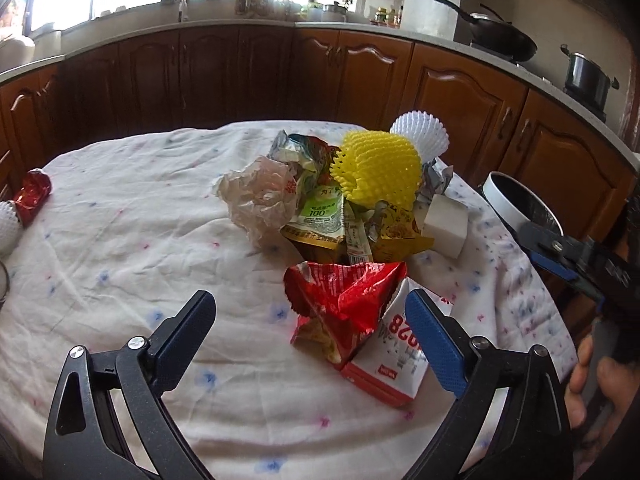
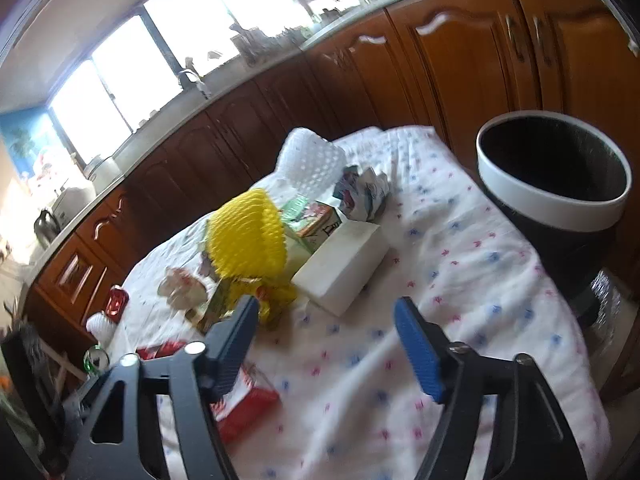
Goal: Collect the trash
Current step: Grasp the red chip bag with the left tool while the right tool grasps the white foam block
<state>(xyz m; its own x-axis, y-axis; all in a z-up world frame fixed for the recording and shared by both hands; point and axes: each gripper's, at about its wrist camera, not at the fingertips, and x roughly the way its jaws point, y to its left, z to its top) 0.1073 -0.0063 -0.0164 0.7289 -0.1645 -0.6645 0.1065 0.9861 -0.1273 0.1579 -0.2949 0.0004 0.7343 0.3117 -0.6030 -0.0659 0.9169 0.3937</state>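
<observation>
A heap of trash lies on the cloth-covered table (image 1: 120,240): a red snack bag (image 1: 340,300) on a red-and-white carton (image 1: 384,360), crumpled paper (image 1: 260,200), a green pouch (image 1: 320,216), a yellow foam net (image 1: 376,168), a white foam net (image 1: 420,132) and a white block (image 1: 444,220). My left gripper (image 1: 310,336) is open and empty, just short of the red bag. My right gripper (image 2: 326,344) is open and empty above the cloth (image 2: 440,280), near the white block (image 2: 344,268) and yellow net (image 2: 248,236). A black bin with a white rim (image 2: 552,192) stands at the table's right edge.
A red wrapper (image 1: 32,196) and another white net (image 1: 8,228) lie at the table's far left. Wooden cabinets (image 1: 240,76) and a counter with a wok (image 1: 500,32) and a pot (image 1: 588,76) ring the table. The right gripper (image 1: 568,256) shows near the bin (image 1: 520,204).
</observation>
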